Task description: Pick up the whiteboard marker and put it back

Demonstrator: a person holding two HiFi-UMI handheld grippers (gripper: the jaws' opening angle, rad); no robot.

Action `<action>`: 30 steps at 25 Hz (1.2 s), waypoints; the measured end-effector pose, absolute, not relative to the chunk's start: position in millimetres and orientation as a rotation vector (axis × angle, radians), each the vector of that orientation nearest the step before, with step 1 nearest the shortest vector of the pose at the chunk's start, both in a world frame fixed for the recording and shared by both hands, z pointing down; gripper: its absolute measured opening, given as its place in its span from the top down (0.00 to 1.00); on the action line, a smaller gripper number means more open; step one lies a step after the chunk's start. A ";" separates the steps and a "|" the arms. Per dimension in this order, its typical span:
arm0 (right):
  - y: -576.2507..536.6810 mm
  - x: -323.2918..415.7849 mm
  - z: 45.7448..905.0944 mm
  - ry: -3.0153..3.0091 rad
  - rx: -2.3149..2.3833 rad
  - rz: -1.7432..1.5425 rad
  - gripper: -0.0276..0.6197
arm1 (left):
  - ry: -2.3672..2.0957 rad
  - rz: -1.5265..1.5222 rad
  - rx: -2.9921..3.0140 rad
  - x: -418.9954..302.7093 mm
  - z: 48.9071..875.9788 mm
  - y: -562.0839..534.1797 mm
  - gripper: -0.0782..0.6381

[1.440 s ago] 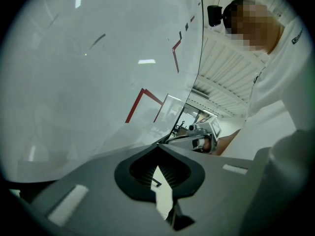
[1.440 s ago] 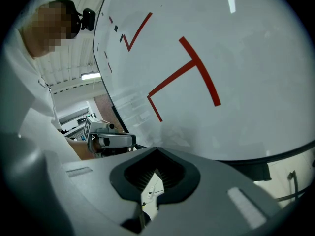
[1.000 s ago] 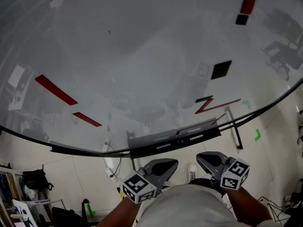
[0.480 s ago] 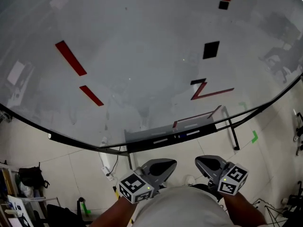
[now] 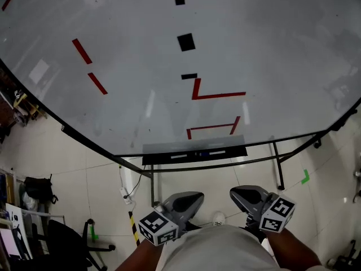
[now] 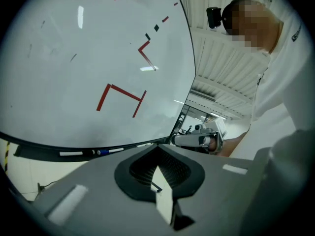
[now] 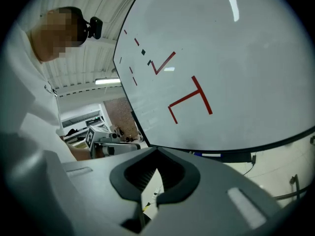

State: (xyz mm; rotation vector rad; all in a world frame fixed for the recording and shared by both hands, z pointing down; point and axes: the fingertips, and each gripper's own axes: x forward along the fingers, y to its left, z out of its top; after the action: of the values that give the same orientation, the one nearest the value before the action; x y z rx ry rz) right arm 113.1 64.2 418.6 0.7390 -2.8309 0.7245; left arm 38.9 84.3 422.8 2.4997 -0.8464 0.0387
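My view has swung to centre the tray [image 5: 237, 149] below the whiteboard [image 5: 271, 49], markers [image 5: 217, 152] lying far ahead; left gripper [image 5: 189, 200] and right gripper [image 5: 242, 195] hang near me, both jaws together, empty

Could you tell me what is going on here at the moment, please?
A person stands facing a whiteboard, holding a gripper in each hand low by the waist. The left gripper and the right gripper both have their jaws together with nothing between them. The markers lie in the tray along the board's lower edge, and neither gripper is near them. The pick-up has not yet begun.
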 end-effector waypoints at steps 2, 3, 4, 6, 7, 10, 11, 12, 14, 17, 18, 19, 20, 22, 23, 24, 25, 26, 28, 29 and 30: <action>70.8 121.2 417.0 -2.834 0.698 0.720 0.95 | -0.895 0.062 2.513 47.8 421.7 93.2 0.87; 73.2 124.5 415.7 -2.835 0.683 0.716 0.95 | -0.920 0.070 2.518 51.0 420.5 96.6 0.87; 75.0 127.3 414.3 -2.836 0.671 0.707 0.95 | -0.942 0.072 2.520 53.2 419.8 99.9 0.87; 77.4 130.8 412.4 -2.837 0.661 0.687 0.95 | -0.964 0.063 2.507 55.6 421.9 107.7 0.87; 79.1 131.7 411.7 -2.836 0.663 0.682 0.95 | -0.962 0.059 2.496 56.1 423.6 112.3 0.87; 85.4 130.0 409.0 -2.841 0.686 0.683 0.95 | -0.931 0.075 2.471 53.6 428.4 121.8 0.87; 87.0 128.1 408.7 -2.840 0.698 0.683 0.95 | -0.922 0.085 2.466 51.1 429.1 122.4 0.87; 88.5 125.6 408.9 -2.837 0.710 0.686 0.95 | -0.914 0.094 2.464 48.2 428.8 122.6 0.87; 91.9 118.4 410.2 -2.829 0.728 0.691 0.96 | -0.896 0.118 2.471 42.2 426.2 123.5 0.87; 96.9 105.5 412.3 -2.823 0.742 0.685 0.96 | -0.864 0.159 2.497 34.6 423.1 125.3 0.87; 98.3 101.2 413.1 -2.822 0.748 0.683 0.96 | -0.857 0.164 2.501 31.9 422.4 125.4 0.87; 100.4 96.9 414.0 -2.820 0.754 0.683 0.96 | -0.852 0.165 2.503 29.1 421.5 126.1 0.87; 103.1 92.7 415.1 -2.819 0.758 0.682 0.96 | -0.847 0.162 2.504 26.2 420.5 127.4 0.87; 108.3 85.4 417.3 -2.815 0.765 0.678 0.96 | -0.839 0.156 2.503 20.6 419.6 129.8 0.87; 110.5 82.8 418.3 -2.813 0.769 0.678 0.96 | -0.836 0.156 2.499 18.1 420.3 130.5 0.87; 112.4 81.2 419.3 -2.811 0.774 0.680 0.96 | -0.833 0.158 2.495 16.0 421.6 131.3 0.87; 114.2 80.4 420.3 -2.807 0.781 0.685 0.95 | -0.828 0.162 2.492 14.1 422.9 132.1 0.87; 115.9 80.0 421.3 -2.803 0.788 0.690 0.96 | -0.822 0.166 2.492 12.6 423.7 132.9 0.87; 118.6 80.5 424.0 -2.792 0.803 0.696 0.96 | -0.811 0.168 2.496 10.6 424.2 133.4 0.87; 119.1 81.3 425.6 -2.786 0.811 0.697 0.96 | -0.807 0.166 2.498 10.0 424.3 132.9 0.87; 119.3 81.9 427.0 -2.781 0.818 0.698 0.96 | -0.807 0.163 2.499 9.4 424.5 132.1 0.87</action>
State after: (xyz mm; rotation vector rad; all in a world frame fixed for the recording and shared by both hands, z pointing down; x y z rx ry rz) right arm 81.9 119.3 427.0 0.8178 -2.7809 0.6981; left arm 9.4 132.1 424.5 2.4986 -0.8065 0.1630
